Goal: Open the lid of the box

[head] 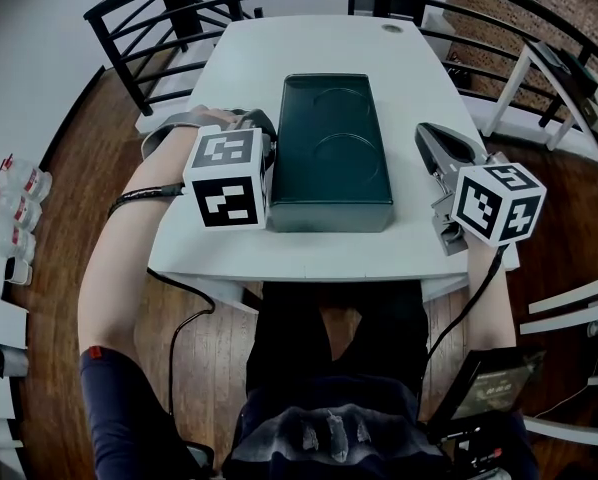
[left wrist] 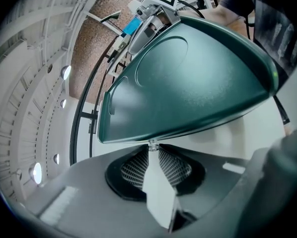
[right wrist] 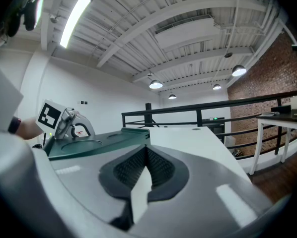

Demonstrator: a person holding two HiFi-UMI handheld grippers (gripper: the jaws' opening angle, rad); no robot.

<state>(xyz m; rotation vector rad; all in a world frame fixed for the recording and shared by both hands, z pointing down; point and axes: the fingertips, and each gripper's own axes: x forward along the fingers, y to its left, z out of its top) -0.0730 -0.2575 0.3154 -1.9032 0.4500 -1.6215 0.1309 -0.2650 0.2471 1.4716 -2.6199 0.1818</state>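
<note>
A dark green box [head: 331, 153] with two round recesses in its lid lies flat on the white table [head: 309, 253]. My left gripper [head: 268, 134] is against the box's left side. In the left gripper view the lid [left wrist: 188, 83] fills the frame, and my left gripper [left wrist: 151, 144] has its tips pinched together on the lid's rim. My right gripper [head: 425, 134] rests on the table just right of the box and does not touch it. Its jaws [right wrist: 146, 148] are shut with nothing between them. From there the box [right wrist: 96, 140] shows at the left.
A black railing [head: 149, 28] curves round the table's far side. White side tables [head: 549, 78] stand at the right over the wood floor. A small round disc [head: 392, 29] lies at the table's far end. A black cable [head: 194, 303] hangs off the near edge.
</note>
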